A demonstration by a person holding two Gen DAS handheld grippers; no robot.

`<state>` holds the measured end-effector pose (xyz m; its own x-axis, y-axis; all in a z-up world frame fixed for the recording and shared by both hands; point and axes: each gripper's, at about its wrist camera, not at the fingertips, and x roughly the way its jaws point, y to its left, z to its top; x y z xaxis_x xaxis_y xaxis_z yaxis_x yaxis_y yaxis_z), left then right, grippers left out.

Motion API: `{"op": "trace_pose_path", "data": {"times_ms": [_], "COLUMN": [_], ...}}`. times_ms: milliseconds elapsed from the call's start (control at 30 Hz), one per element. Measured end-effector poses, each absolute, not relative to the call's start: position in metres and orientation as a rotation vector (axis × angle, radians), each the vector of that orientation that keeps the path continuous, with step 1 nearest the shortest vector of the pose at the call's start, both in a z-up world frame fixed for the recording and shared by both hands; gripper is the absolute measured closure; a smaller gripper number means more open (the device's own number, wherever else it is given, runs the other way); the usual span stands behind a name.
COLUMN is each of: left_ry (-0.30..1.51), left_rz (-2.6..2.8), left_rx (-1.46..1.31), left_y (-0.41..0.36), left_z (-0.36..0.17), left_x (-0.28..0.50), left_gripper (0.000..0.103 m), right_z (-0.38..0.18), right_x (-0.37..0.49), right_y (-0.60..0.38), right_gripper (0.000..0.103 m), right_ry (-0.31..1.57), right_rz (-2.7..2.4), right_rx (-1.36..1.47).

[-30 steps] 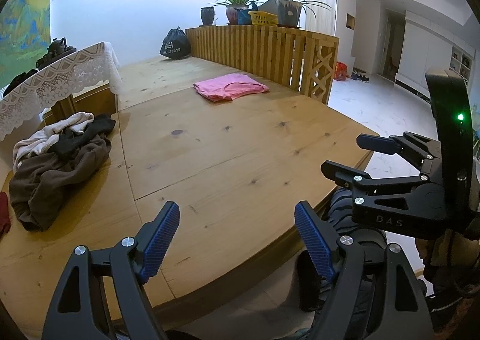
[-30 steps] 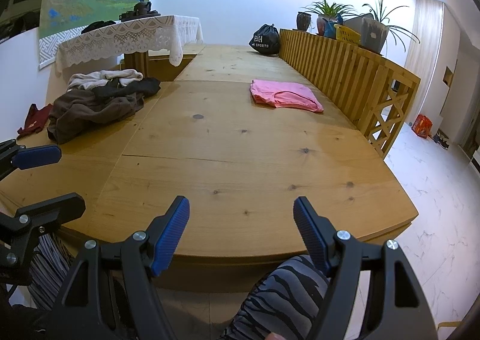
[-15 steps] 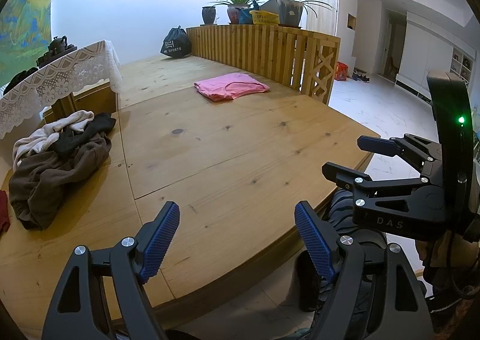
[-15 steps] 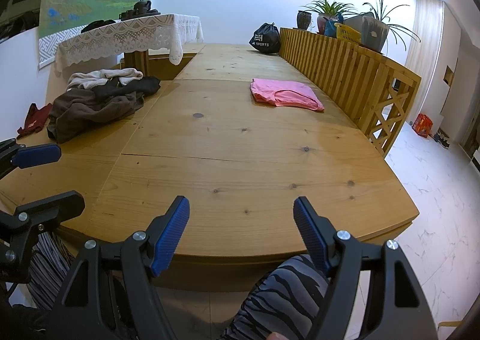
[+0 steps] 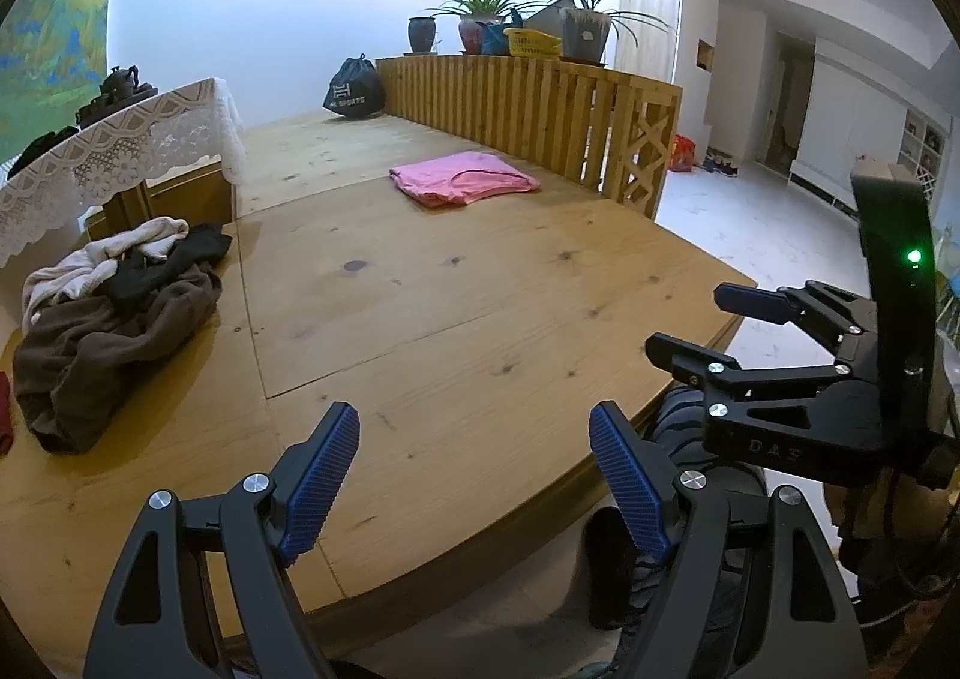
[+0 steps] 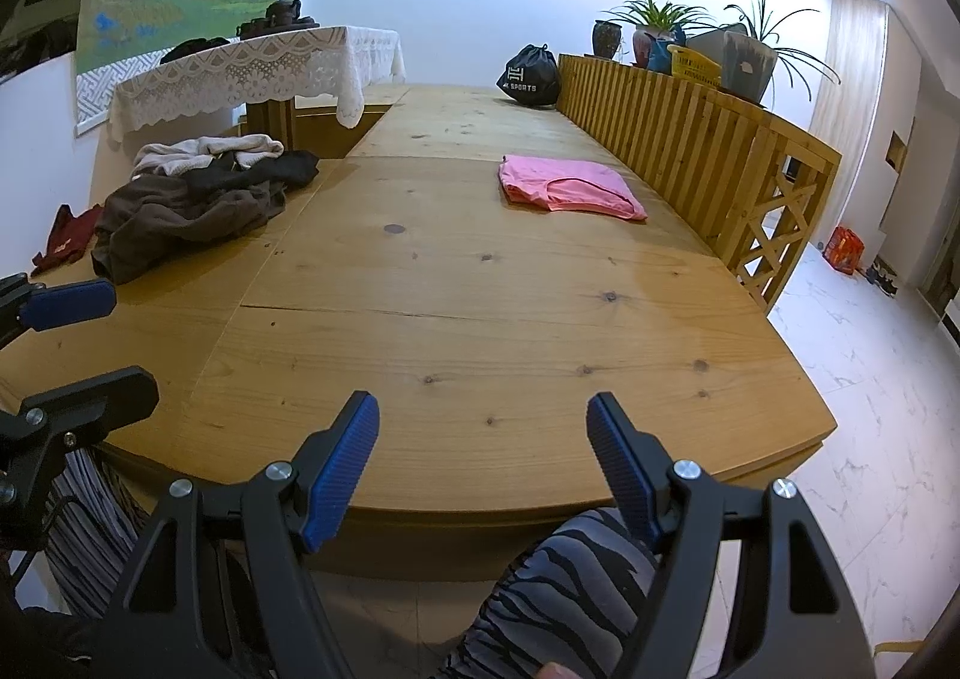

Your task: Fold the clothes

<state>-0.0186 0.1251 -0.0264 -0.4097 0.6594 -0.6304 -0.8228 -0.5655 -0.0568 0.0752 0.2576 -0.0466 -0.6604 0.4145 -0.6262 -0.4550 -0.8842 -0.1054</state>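
The wooden table carries an unfolded clothes pile at its far left and a folded pink garment far right. The left gripper is nearer the pile. The right gripper likewise stands with jaws apart, empty.

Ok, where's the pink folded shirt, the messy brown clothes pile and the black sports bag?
Pink folded shirt (image 6: pixel 567 190), right wrist view, middle of its top layer.
Messy brown clothes pile (image 6: pixel 180 217), right wrist view, on the brown garment.
Black sports bag (image 5: pixel 353 90), left wrist view, front, by the lettering.
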Motion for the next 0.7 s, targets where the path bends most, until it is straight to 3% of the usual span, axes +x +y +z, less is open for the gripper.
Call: {"op": "trace_pose_path", "data": {"times_ms": [700], "left_ry": [0.228], "left_rz": [2.028], "left_rx": [-0.903], "left_y": [0.125], "left_z": [-0.032], "left_x": [-0.034], "left_gripper": [0.025], "right_z": [-0.049], "right_x": [0.073], "right_y": [0.259], "right_gripper": [0.032], "right_ry": [0.07], "right_rz": [2.493], "right_rx": [-0.932]}}
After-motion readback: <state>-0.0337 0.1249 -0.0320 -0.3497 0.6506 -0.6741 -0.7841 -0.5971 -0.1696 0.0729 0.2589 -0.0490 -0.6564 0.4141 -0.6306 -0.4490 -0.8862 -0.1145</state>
